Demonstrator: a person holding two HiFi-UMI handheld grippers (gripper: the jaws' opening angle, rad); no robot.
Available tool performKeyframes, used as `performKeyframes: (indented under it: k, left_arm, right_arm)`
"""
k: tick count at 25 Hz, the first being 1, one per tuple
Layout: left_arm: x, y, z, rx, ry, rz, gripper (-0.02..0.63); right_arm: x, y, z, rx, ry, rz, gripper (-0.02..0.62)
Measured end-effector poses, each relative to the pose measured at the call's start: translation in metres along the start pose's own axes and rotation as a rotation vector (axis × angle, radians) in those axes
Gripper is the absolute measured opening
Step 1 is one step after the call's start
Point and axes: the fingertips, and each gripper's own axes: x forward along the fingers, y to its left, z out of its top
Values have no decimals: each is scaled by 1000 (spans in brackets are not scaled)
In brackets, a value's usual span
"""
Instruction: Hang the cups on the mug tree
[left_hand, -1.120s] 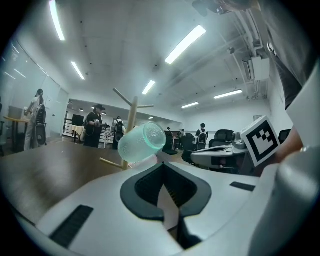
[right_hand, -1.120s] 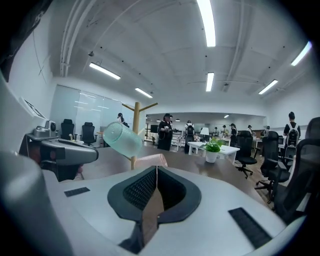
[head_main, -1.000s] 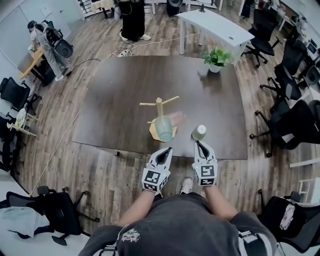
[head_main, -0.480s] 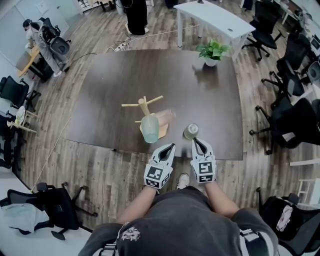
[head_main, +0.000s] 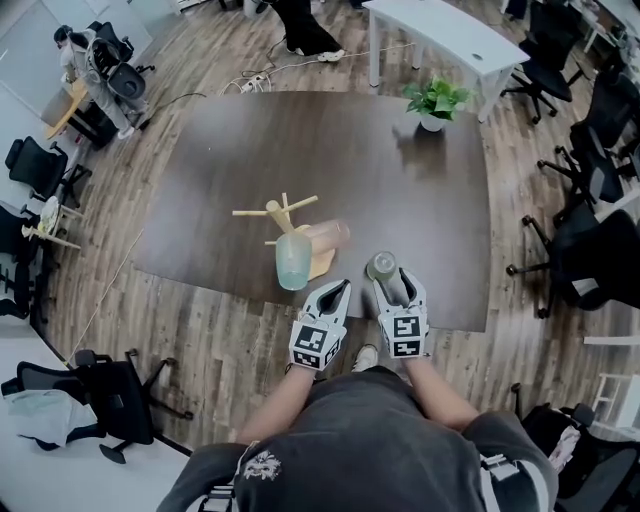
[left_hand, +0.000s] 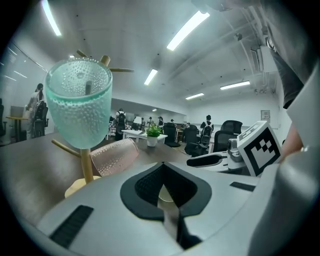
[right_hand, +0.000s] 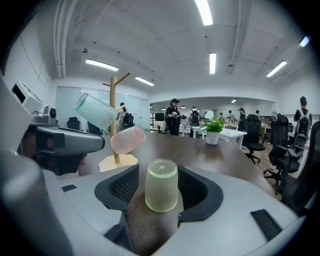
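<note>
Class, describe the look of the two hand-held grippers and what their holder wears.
Both the left gripper and right gripper are pale grey shells with wedge-shaped fingers lined in black ribbed pads. Each carries a cube of black-and-white square markers. The person wears a dark grey short-sleeved shirt with white print.

Teal cup (head_main: 291, 262), pink cup (head_main: 328, 236) on mug tree (head_main: 275, 210) (green cup (head_main: 381, 266) inverted).

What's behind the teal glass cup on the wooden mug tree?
A pink textured glass cup hangs behind the teal glass cup. Part of the tree's pale wooden base shows; the rest is covered.
</note>
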Motion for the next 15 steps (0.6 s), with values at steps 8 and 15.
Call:
performKeyframes:
  k: [8,15]
  left_arm:
    - [11,5,-4,2,4,29,6]
    - [14,12,-4,12,-6,48,6]
  right_arm:
    - [33,-4,-29,1,88,33,307]
    - [44,-5,-41,-12,114,30,307]
